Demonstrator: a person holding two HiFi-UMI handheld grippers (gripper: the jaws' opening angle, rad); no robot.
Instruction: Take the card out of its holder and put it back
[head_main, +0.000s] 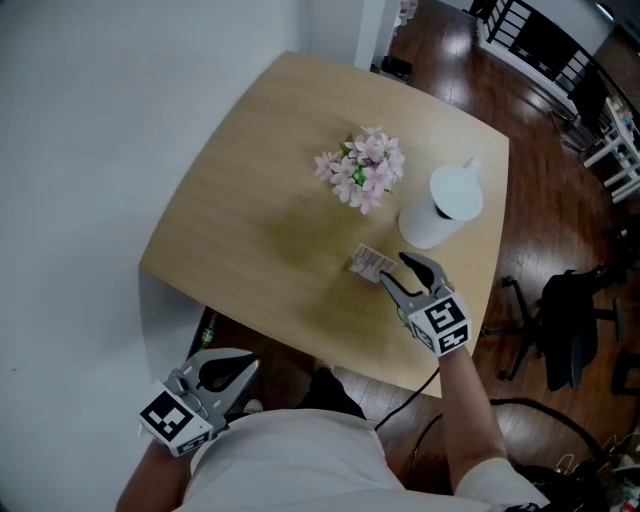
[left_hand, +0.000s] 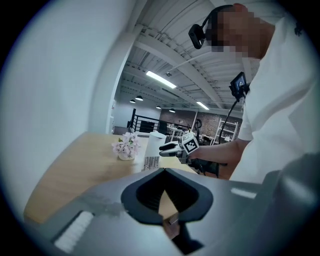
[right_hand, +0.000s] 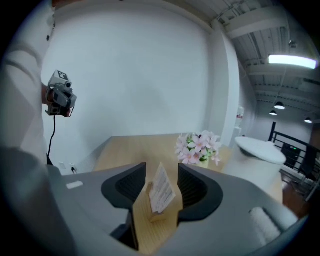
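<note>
A white printed card (head_main: 371, 262) stands in a small wooden holder (right_hand: 159, 216) on the light wooden table (head_main: 250, 230), just in front of the flowers. My right gripper (head_main: 393, 266) is open, one jaw on each side of the card (right_hand: 162, 190), with a gap on both sides and no pad touching it. My left gripper (head_main: 250, 365) is held off the table's near edge, close to the person's body, its fingertips together around nothing. In the left gripper view the card (left_hand: 151, 162) and the right gripper (left_hand: 165, 148) show far ahead.
A pot of pink flowers (head_main: 362, 168) stands mid-table, just behind the card. A white lidded container (head_main: 440, 207) stands to the right of the flowers, close to the right gripper. A white wall runs along the left; dark wooden floor and chairs lie to the right.
</note>
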